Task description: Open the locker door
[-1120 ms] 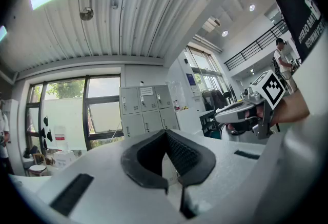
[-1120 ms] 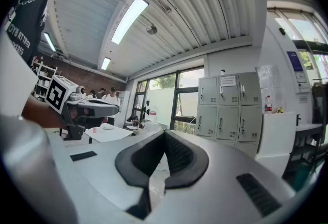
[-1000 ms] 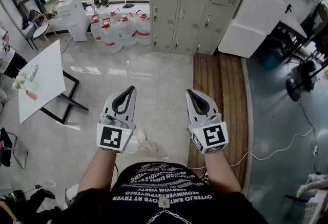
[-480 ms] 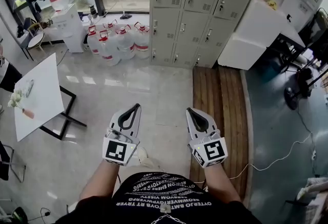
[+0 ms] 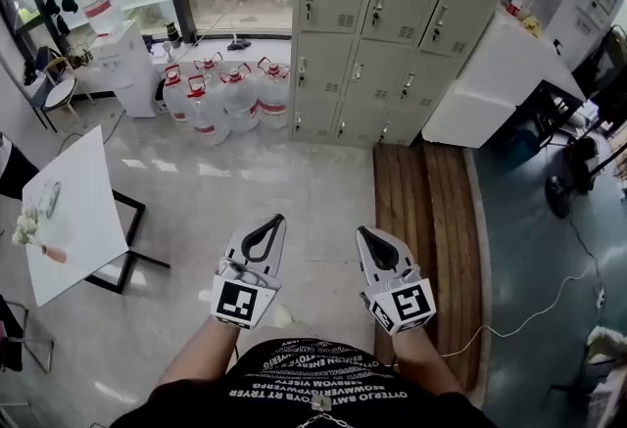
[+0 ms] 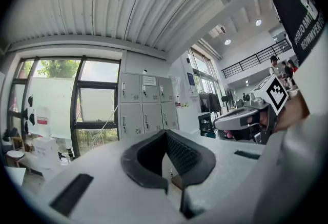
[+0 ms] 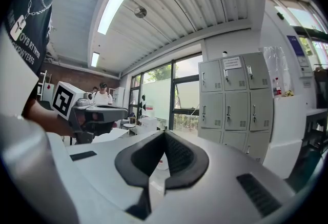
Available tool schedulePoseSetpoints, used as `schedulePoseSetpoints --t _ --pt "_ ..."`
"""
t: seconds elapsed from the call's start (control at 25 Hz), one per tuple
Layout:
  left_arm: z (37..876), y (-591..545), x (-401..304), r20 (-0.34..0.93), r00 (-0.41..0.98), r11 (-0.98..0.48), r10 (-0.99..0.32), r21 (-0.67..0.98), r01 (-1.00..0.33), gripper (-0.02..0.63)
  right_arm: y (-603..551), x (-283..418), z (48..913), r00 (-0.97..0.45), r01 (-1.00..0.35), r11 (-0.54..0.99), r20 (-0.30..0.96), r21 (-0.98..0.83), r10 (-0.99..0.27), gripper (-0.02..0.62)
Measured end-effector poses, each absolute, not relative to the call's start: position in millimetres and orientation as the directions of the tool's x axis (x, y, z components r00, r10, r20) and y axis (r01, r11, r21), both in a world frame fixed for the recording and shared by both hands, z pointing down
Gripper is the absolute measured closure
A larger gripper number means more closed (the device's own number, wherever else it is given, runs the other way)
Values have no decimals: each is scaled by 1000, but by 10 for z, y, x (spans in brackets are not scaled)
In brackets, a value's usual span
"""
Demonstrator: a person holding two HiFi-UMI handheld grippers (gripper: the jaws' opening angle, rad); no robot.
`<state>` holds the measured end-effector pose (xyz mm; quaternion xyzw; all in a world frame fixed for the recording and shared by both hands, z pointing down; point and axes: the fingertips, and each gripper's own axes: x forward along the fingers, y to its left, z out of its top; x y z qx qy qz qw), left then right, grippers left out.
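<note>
Bank of grey metal lockers [image 5: 382, 5] at the far wall, well ahead of both grippers; doors shut, top row cut off by frame edge. White door labels too small to read. Left gripper [image 5: 266, 230] and right gripper [image 5: 375, 245]: jaws closed tip to tip, nothing between.

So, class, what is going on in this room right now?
A person holds the left tongs and the right tongs out in front, both shut and empty. The grey lockers stand across the floor, out of reach, with every door in view closed. No door has been opened yet.
</note>
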<state>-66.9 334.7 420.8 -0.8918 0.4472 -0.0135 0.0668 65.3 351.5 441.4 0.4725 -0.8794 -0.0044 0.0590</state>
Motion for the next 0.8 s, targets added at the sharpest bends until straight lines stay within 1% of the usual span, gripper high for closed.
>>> schedulePoseSetpoints --t 0.4,0.6,0.8 --pt "4272 2880 -1092 -5 633 -630 -774 -96 -771 614 3116 107 4408 -531 -842 539 125 36 -838 600" --pt "4183 2704 -1227 -35 617 -616 -786 -43 -786 614 3017 49 4315 -526 -845 533 110 47 -843 600" --pt "4139 2714 -1212 -82 654 -651 -752 -66 -756 614 2911 91 4313 -518 -850 524 111 43 -848 600"
